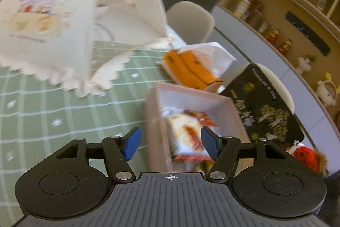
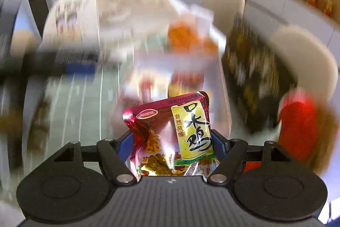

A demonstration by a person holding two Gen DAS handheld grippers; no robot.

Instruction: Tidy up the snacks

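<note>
A pink open box [image 1: 233, 110] lies on the green checked tablecloth, with a white and orange snack packet [image 1: 187, 129] inside it. My left gripper [image 1: 171, 143] hovers over the box's near left wall, open, its blue pads [image 1: 132, 144] clear of the packet. In the right wrist view my right gripper [image 2: 172, 142] is shut on a red and yellow snack packet [image 2: 170, 133], held upright above the blurred pink box [image 2: 225, 99]. The left gripper [image 2: 63, 63] shows as a dark smear at the left of that view.
A cream mesh food cover [image 1: 63, 14] stands on the table [image 1: 42, 110] at the left. An orange packet in white wrap [image 1: 191, 69] and a black printed box [image 1: 265, 107] lie beyond the pink box. A red woolly thing [image 1: 306, 156] sits at the right. Chairs and shelves stand behind.
</note>
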